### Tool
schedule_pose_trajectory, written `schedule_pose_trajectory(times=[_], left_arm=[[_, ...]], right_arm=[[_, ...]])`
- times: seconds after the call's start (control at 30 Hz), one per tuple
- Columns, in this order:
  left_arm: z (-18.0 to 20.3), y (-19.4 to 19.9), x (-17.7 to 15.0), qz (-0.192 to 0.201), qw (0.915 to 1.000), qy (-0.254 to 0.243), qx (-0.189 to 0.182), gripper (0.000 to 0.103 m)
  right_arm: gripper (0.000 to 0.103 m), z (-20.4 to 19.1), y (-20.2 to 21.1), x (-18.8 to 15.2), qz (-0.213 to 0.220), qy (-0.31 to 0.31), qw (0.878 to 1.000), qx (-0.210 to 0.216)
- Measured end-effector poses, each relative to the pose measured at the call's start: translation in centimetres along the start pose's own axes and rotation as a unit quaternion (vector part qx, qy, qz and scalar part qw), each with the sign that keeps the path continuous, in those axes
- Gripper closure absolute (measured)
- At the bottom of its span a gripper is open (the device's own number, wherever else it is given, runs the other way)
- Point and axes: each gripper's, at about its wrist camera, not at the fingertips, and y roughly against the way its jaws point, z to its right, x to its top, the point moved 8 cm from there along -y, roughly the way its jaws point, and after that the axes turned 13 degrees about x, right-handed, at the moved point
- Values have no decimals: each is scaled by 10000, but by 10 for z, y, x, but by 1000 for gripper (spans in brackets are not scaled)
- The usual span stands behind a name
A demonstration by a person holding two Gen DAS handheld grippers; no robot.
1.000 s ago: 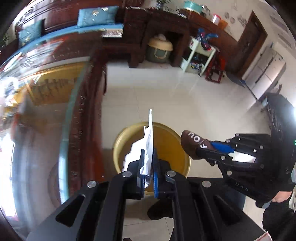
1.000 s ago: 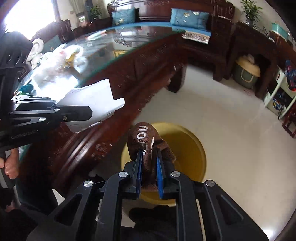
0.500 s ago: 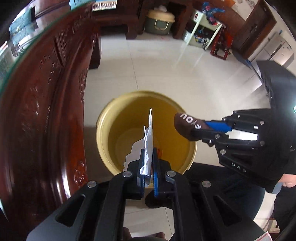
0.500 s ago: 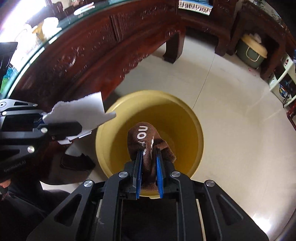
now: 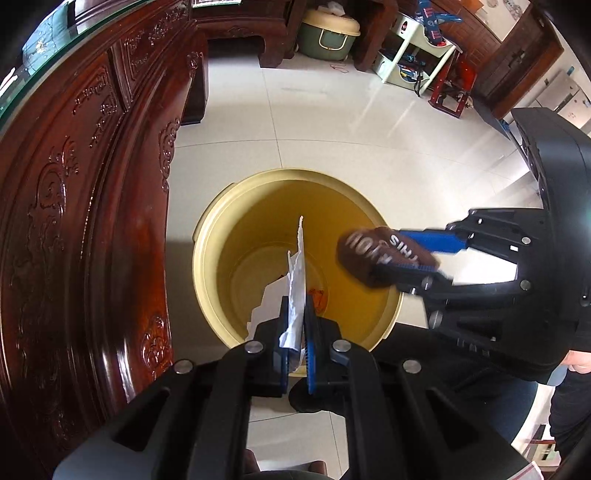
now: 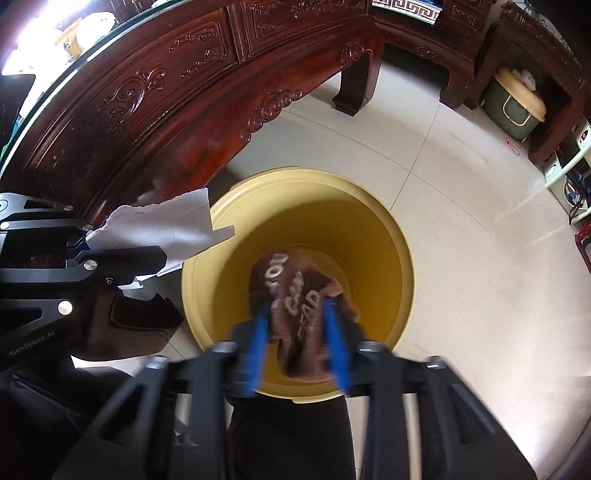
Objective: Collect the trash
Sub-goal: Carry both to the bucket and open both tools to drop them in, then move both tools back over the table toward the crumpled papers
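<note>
A yellow bin [image 5: 210,266] stands on the tiled floor, also in the right wrist view [image 6: 399,258]. My left gripper [image 5: 296,325] is shut on a torn white paper [image 5: 297,273] and holds it over the bin's near rim; the paper also shows in the right wrist view [image 6: 162,229]. My right gripper [image 6: 299,321] has its jaws spread, blurred, around a brown wrapper [image 6: 295,291] with white lettering over the bin mouth. In the left wrist view the wrapper [image 5: 369,254] sits between the right gripper's [image 5: 395,258] blue pads.
A carved dark wooden table [image 5: 74,221] with a glass top runs close along the bin's left side [image 6: 166,92]. A green lidded tub [image 5: 328,33], a white shelf [image 5: 413,48] and dark furniture stand at the far wall. Some small scraps [image 5: 317,295] lie in the bin.
Both grippers have dropped closer over the bin. The right gripper's jaws have spread apart around the brown wrapper. The left gripper still grips the paper.
</note>
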Motion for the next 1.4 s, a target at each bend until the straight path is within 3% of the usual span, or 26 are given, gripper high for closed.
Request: schedule_pose_trajectory(times=[0.1, 0.9, 1.0, 1.03, 1.07, 1.4], left_arm=[[0, 1, -1, -6, 10000, 2, 7, 96], [36, -32, 13, -267, 9993, -234, -116, 96], [38, -31, 14, -247, 9991, -315, -126, 84], [38, -30, 14, -236, 9992, -317, -115, 67], [38, -28, 15, -210, 9992, -315, -94, 58], [33, -23, 16, -174, 9995, -267, -33, 58]], right_arm=[[55, -2, 2, 0, 12, 105, 9999, -119], [55, 28, 10, -23, -78, -91, 9998, -173], [55, 28, 10, -23, -81, -92, 9998, -184], [55, 28, 10, -23, -79, -92, 9998, -181], [55, 27, 10, -23, -83, -90, 9998, -174], [55, 23, 9, -21, -102, -50, 9998, -162]])
